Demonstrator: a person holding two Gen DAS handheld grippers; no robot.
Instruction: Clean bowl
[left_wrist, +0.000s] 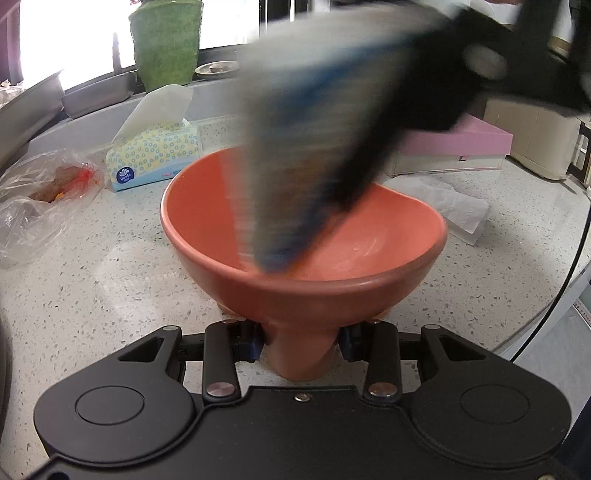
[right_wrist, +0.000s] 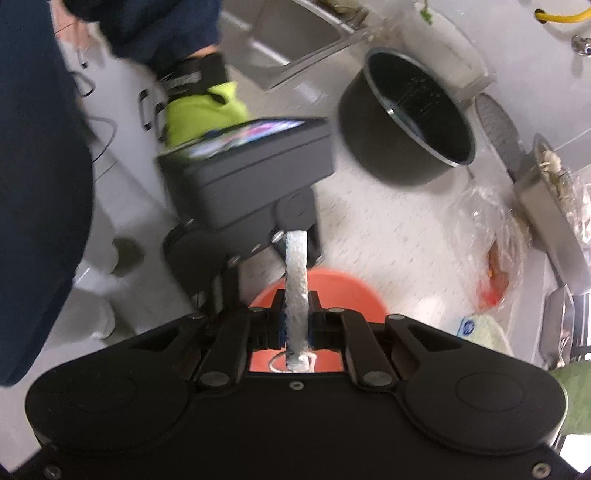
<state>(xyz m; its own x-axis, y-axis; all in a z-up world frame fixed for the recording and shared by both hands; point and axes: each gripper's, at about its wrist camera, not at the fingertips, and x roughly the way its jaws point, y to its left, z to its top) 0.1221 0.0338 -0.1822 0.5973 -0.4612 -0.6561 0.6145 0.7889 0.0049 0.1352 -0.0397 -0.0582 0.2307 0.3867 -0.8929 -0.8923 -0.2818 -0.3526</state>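
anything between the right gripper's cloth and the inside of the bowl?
Nothing visible. The left gripper clamps the orange bowl by its foot, tilted with the opening facing up. The cloth, pinched in the right gripper, already reaches down into the bowl; motion blur hides whether it touches the wall.

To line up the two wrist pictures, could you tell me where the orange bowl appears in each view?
Left wrist: the orange bowl fills the centre, its foot clamped in the left gripper.
Right wrist: only part of its rim shows, low centre, behind the right gripper pinching a white cloth.
Shared landmark: the clear plastic bag with red-orange contents.
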